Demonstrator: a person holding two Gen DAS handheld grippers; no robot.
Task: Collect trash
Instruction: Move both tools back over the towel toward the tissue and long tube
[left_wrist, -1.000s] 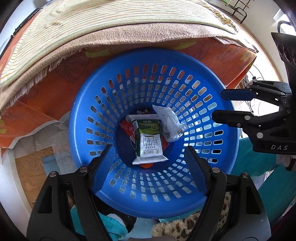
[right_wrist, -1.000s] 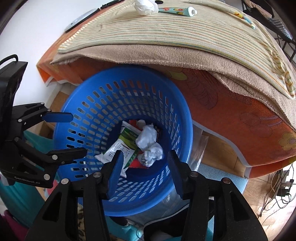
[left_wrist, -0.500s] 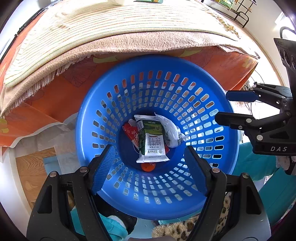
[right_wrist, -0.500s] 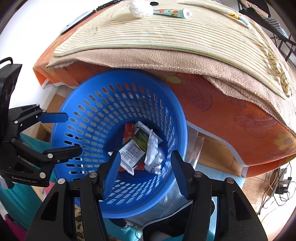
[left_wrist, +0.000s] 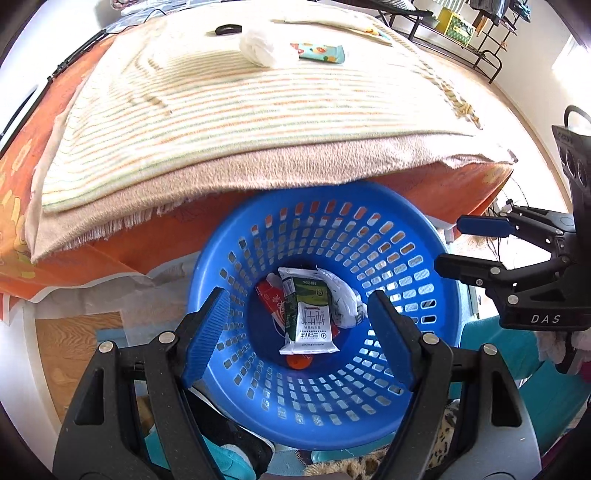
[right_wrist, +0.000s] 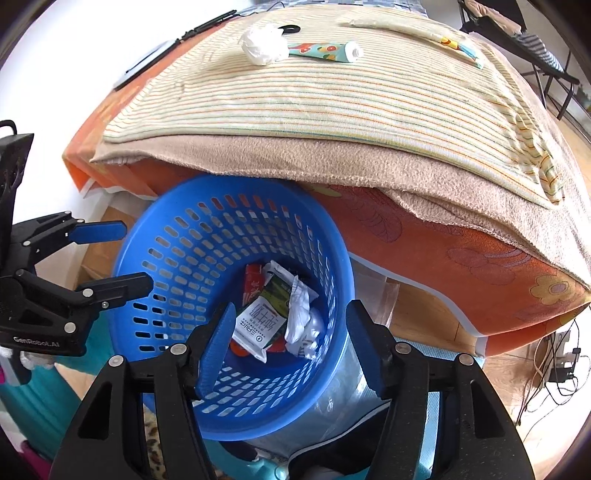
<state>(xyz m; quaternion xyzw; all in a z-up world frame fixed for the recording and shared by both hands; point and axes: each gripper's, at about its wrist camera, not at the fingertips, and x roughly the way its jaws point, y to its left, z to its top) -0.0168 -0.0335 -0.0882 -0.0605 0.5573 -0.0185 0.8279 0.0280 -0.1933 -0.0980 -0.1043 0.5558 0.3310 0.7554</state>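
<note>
Seen from the left wrist: left gripper with jaws spread wide and empty above the round blue perforated plastic basket; inside, at the bottom, a green-and-white milk pouch, crumpled white paper, a red wrapper. Shown only from the right wrist: right gripper over the basket's near rim, jaws opening, nothing between them; cables on the floor. On the striped blanket, toward the bed's far edge: a crumpled white tissue touching a colourful printed tube.
</note>
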